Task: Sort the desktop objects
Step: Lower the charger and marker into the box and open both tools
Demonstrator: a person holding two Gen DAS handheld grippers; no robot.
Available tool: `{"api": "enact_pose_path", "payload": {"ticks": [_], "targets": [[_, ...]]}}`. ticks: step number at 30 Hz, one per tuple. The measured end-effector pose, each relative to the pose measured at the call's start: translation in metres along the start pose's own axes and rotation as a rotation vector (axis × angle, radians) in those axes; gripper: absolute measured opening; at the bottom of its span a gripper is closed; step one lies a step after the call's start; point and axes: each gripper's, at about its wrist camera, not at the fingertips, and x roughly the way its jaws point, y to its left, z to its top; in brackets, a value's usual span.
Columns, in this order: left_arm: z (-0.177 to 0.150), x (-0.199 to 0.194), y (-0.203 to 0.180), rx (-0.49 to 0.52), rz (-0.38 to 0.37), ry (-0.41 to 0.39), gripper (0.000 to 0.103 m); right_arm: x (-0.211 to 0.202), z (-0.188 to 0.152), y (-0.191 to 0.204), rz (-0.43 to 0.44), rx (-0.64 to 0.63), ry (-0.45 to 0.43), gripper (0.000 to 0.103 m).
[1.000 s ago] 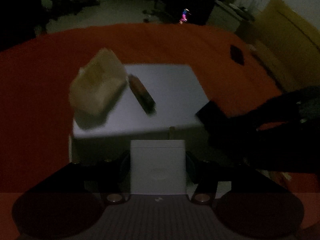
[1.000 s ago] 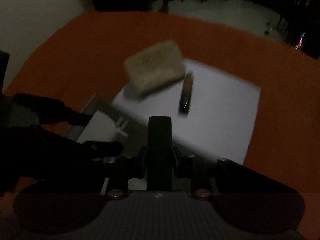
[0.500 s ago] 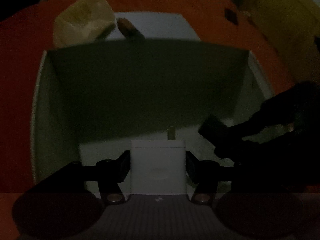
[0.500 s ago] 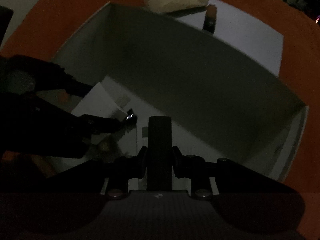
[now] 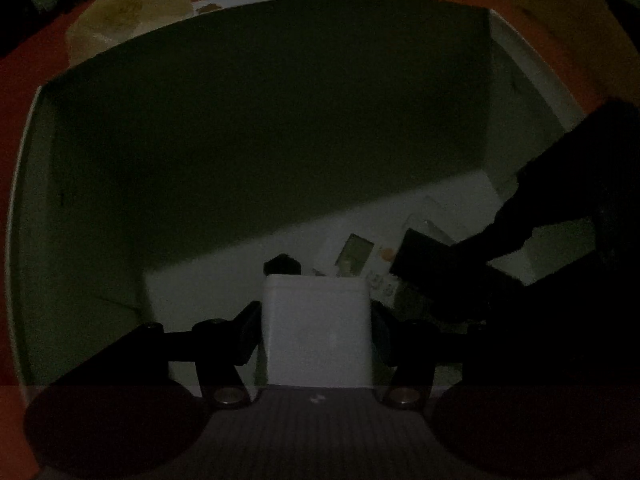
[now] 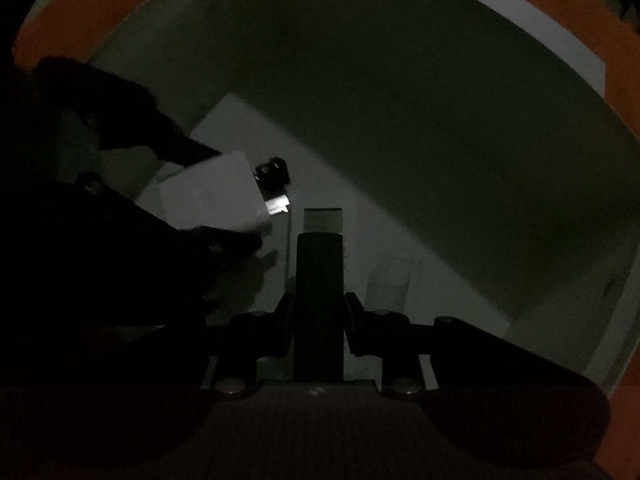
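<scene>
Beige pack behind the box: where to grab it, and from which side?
Probably from above, pinching mid-body across its narrower width. The beige pack sits just beyond the box's far wall, which blocks a low approach from the near side. It looks soft and bulky. Both claws are occupied: left on the white block, right on the dark bar.

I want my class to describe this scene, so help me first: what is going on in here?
A person is sorting desk items into a white box on an orange surface. The left gripper holds a white cube-shaped block down inside the box; the right gripper holds a dark flat bar beside it. Small bits already lie on the box floor. A tan pouch sits outside, behind the box. The lighting is very dim.
</scene>
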Motion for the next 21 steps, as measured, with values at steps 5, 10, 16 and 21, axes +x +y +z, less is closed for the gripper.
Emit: {"api": "enact_pose_path", "payload": {"ticks": [5,10,16,21], "targets": [[0.003,0.001,-0.007,0.024,0.007,0.028,0.052,0.01,-0.004,-0.001,-0.009,-0.005,0.023,0.028],[0.007,0.006,-0.008,0.008,0.01,0.072,0.052,0.018,-0.005,-0.001,-0.016,-0.02,0.043,0.028],[0.008,0.011,-0.018,0.068,0.036,0.076,0.054,0.021,-0.003,0.003,-0.015,-0.056,0.045,0.03],[0.007,0.008,-0.014,0.043,0.009,0.069,0.056,0.02,-0.002,0.001,0.0,-0.059,0.054,0.039]]}}
